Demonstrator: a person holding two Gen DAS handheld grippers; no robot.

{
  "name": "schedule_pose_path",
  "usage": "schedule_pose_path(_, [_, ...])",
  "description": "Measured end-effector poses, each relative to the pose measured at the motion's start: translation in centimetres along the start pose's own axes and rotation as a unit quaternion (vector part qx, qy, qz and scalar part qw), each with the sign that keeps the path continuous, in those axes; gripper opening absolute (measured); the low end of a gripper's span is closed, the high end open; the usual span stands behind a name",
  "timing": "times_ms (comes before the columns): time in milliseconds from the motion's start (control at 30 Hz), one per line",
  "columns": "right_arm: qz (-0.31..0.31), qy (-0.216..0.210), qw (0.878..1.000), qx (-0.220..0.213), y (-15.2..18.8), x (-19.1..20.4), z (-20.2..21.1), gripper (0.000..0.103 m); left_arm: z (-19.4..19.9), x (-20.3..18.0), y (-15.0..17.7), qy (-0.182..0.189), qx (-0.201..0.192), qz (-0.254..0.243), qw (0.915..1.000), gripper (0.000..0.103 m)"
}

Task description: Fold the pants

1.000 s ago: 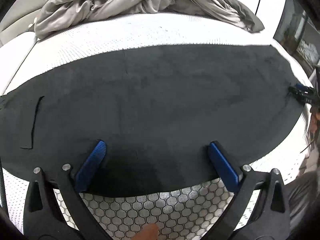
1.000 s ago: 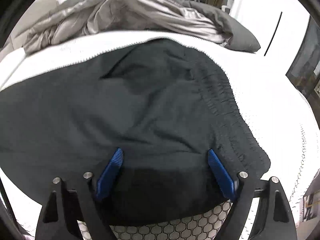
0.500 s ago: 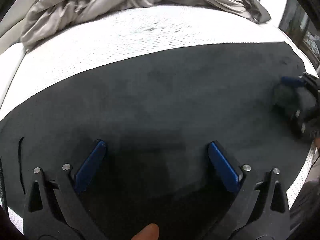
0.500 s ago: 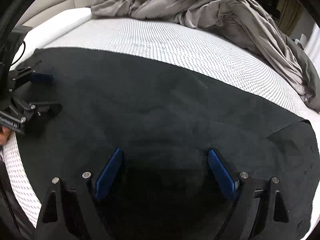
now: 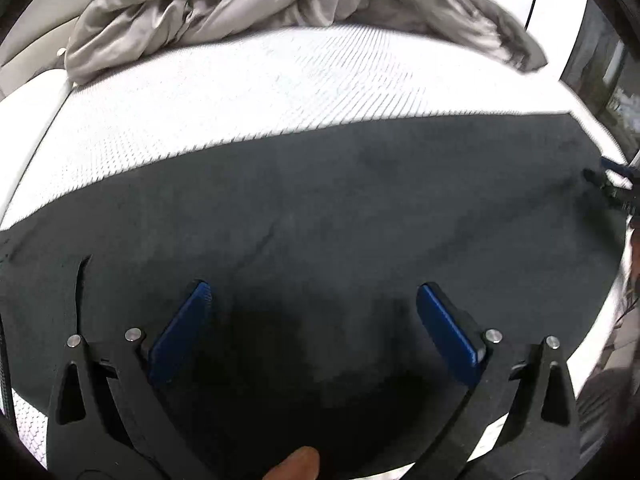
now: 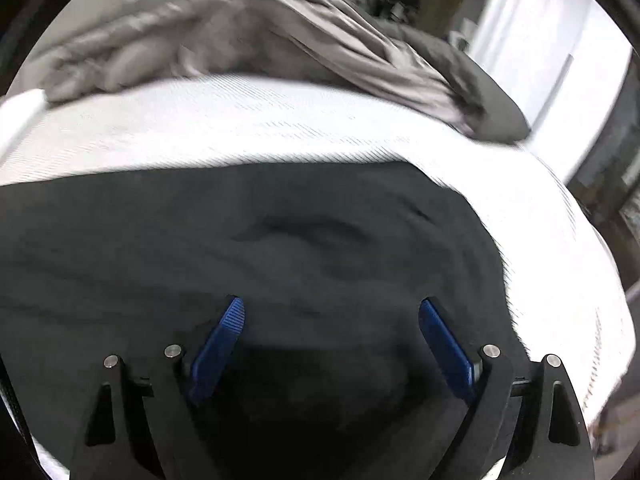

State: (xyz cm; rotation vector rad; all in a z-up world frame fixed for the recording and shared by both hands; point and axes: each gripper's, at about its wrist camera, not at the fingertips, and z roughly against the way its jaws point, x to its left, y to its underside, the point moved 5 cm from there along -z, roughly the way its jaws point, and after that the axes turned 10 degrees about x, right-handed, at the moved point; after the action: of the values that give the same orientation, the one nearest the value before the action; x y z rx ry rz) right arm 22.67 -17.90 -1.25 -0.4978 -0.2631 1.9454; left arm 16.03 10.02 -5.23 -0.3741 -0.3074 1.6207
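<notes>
You hold both tongs low over the black pants (image 5: 360,216), which lie spread flat on the white bed (image 5: 240,96). The pants cover the near part of the bed, from side to side, and the far part of the bed shows its white dotted cover.

Your left tongs (image 5: 314,300) are wide apart, with the two blue pads (image 5: 180,336) on each side of a dark patch of the cloth. Nothing is between them; they hang just above the pants. A fingertip (image 5: 296,464) shows at the bottom edge of the left view. On the left part of the pants in this view you can see a long thin slit (image 5: 78,292).

Your right tongs (image 6: 330,312) are also wide apart and hold nothing. Below them the pants (image 6: 280,248) have some soft wrinkles, and the right edge of the pants runs along the white bed (image 6: 540,240). In the left view, your right tongs (image 5: 612,188) appear small at the far right edge of the pants, but they are too blurred there to tell more.

Behind the pants, at the far side of the bed, a grey blanket (image 5: 248,8) lies in a crumpled heap. In the right view the same blanket (image 6: 260,36) is blurred.
</notes>
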Motion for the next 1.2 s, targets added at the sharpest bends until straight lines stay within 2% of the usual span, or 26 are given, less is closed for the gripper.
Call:
schedule_pose_path(67, [0.034,-0.049,0.998,-0.007,-1.2,5.1,0.7,0.091,0.1,-0.5,-0.8,0.002,-0.008,0.0,1.0,0.102])
schedule_pose_path(167, [0.078,-0.124,0.989,0.016,-2.5,12.2,0.0,0.091,-1.1,-1.4,-2.8,-0.005,-0.002,-0.005,1.0,0.102])
schedule_pose_path(233, [0.126,-0.13,0.983,0.022,-3.7,16.0,-1.0,0.091,-2.4,-1.5,-3.8,-0.011,0.003,-0.012,0.9999,0.102])
schedule_pose_path(300, [0.17,-0.099,0.98,0.045,-3.5,18.6,-2.4,0.09,-4.7,-0.4,-4.7,-0.023,0.024,-0.004,0.9994,0.102])
schedule_pose_path(333, [0.179,-0.083,0.979,0.047,-3.5,18.8,-3.1,0.09,-5.5,-0.1,-4.9,-0.027,0.03,-0.001,0.9992,0.102])
schedule_pose_path(367, [0.175,-0.086,0.98,0.044,-3.7,18.2,-3.5,0.091,-5.9,0.5,-4.9,-0.034,0.033,0.006,0.9989,0.102])
schedule_pose_path(400, [0.155,-0.098,0.982,0.05,-3.9,17.0,-3.8,0.091,-6.1,1.0,-5.1,-0.037,0.03,0.012,0.9988,0.102])
schedule_pose_path(433, [0.135,-0.09,0.985,0.053,-4.2,15.4,-4.3,0.091,-6.0,1.6,-5.1,-0.042,0.028,0.021,0.9985,0.102])
schedule_pose_path(500, [0.079,0.001,0.996,0.049,-4.8,9.8,-5.5,0.093,-6.1,2.9,-4.9,-0.051,0.028,0.042,0.9974,0.102])
schedule_pose_path(567, [0.011,0.07,0.996,0.053,-4.7,5.0,-6.4,0.093,-6.1,3.6,-4.8,-0.042,0.027,0.058,0.997,0.102])
schedule_pose_path(600, [-0.018,0.072,0.996,0.056,-4.4,3.4,-6.4,0.093,-6.1,3.6,-4.8,-0.044,0.027,0.057,0.997,0.102])
schedule_pose_path(667, [-0.062,0.03,0.996,0.056,-4.6,1.7,-6.0,0.091,-5.8,3.4,-4.9,-0.053,0.026,0.053,0.9968,0.102])
schedule_pose_path(700, [-0.068,0.035,0.996,0.052,-4.6,1.6,-5.2,0.091,-5.3,3.1,-5.0,-0.054,0.021,0.052,0.997,0.102])
schedule_pose_path(800, [-0.049,0.066,0.996,0.03,-5.6,2.7,-3.0,0.091,-3.8,2.0,-5.5,-0.022,-0.001,0.04,0.999,0.102])
schedule_pose_path(833, [-0.044,0.049,0.998,0.021,-5.9,3.8,-2.3,0.091,-3.4,1.4,-5.9,-0.016,-0.008,0.033,0.9993,0.102])
schedule_pose_path(867, [-0.037,0.015,0.999,0.018,-7.1,5.0,-2.4,0.091,-3.3,1.1,-6.2,-0.015,-0.012,0.031,0.9993,0.102])
schedule_pose_path(967, [0.004,-0.053,0.999,0.009,-8.3,11.5,-2.0,0.091,-4.2,0.9,-6.4,-0.007,-0.01,0.017,0.9998,0.102])
schedule_pose_path(1033, [0.042,-0.096,0.994,0.019,-8.7,15.7,-2.8,0.091,-5.7,0.9,-6.8,-0.034,-0.011,0.01,0.9993,0.102])
schedule_pose_path(1100, [0.075,-0.098,0.992,0.033,-9.0,18.9,-4.3,0.09,-7.2,1.5,-7.3,-0.058,-0.009,0.018,0.9981,0.102])
schedule_pose_path(1167, [0.104,-0.076,0.99,0.051,-8.7,20.1,-5.6,0.088,-8.7,2.3,-7.1,-0.048,0.009,0.037,0.9981,0.102])
schedule_pose_path(1200, [0.114,-0.061,0.99,0.055,-8.8,19.4,-6.7,0.087,-8.8,2.7,-7.2,-0.041,0.007,0.045,0.9981,0.102])
